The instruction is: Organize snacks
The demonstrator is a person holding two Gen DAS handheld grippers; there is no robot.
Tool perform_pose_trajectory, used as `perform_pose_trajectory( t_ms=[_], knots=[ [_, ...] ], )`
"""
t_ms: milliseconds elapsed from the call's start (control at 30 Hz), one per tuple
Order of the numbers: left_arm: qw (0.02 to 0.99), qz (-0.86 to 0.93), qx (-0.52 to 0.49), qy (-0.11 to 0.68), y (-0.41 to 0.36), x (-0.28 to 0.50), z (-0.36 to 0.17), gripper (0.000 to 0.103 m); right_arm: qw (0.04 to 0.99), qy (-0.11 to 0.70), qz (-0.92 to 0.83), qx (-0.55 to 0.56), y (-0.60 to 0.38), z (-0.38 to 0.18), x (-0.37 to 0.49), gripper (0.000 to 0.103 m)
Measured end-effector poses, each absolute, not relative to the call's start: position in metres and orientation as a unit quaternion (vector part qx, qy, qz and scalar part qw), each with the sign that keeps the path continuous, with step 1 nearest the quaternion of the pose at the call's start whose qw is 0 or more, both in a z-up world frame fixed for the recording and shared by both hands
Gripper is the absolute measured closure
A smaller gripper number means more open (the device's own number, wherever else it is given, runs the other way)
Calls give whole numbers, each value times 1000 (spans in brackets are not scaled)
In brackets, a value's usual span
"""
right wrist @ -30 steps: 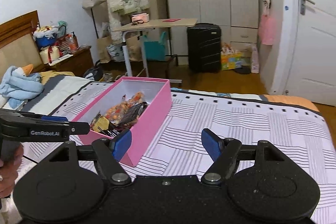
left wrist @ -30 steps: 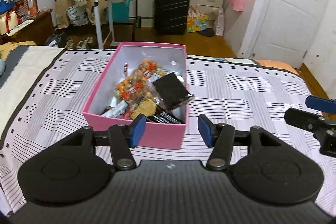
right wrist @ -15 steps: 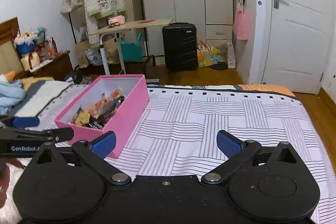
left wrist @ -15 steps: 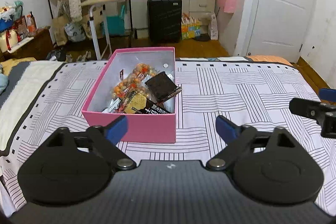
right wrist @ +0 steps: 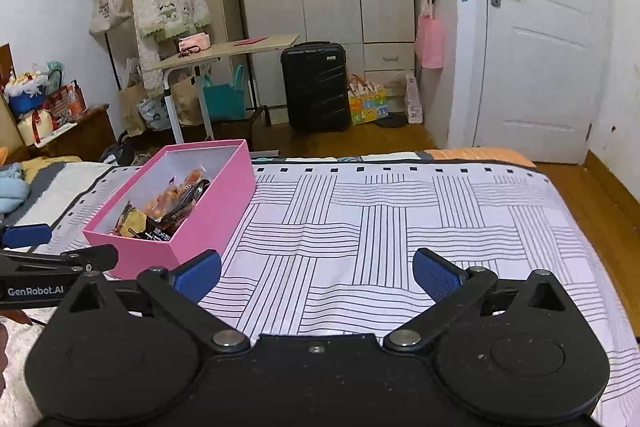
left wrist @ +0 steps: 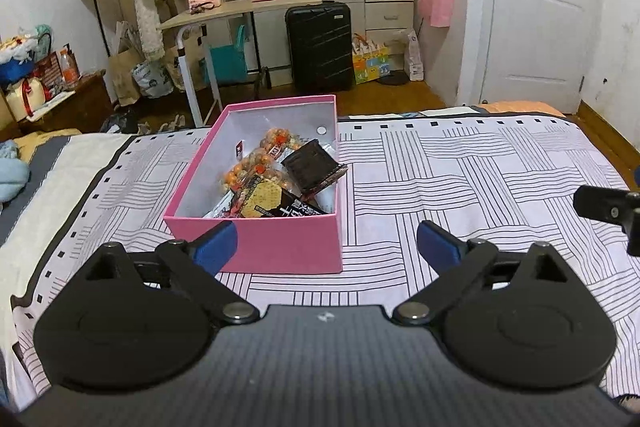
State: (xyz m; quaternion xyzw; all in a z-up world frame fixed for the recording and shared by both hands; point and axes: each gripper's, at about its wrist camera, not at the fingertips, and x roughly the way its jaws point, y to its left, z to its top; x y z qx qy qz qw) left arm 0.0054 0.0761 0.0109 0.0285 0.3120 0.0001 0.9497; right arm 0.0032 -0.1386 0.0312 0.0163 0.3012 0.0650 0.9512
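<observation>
A pink box (left wrist: 280, 247) sits on the striped bedspread (left wrist: 460, 187) and holds several snack packets (left wrist: 276, 179), among them orange-ball bags and a dark packet leaning on the right wall. The box also shows in the right wrist view (right wrist: 216, 211), left of centre. My left gripper (left wrist: 326, 245) is open and empty, held just in front of the box's near wall. My right gripper (right wrist: 316, 273) is open and empty over bare bedspread to the right of the box. The left gripper's fingers (right wrist: 60, 259) show at the left edge of the right wrist view.
Past the bed's foot stand a black suitcase (left wrist: 318, 47), a small wooden table (left wrist: 240, 11), a clothes rack, a wardrobe and a white door (left wrist: 540, 19). A nightstand with clutter (left wrist: 40, 83) is at far left. The bed's right edge (right wrist: 592, 227) drops to wooden floor.
Both grippers have opened wider and pulled back from the box. The views have tilted up, showing more of the room. The snacks in the box have not moved.
</observation>
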Motion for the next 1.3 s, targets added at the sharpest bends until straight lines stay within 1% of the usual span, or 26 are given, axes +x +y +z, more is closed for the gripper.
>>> perform_pose_trajectory(
  t_ms=[300,667,1300],
  knots=[
    [952,2,26,306,77,4,9,6,946,319,61,5,-134,25,3,0],
    [952,5,39,304,71,2,3,6,951,306,47,-6,-128,25,-6,0],
    [952,19,28,304,74,0,2,3,950,311,40,-3,-128,25,-2,0]
  ],
)
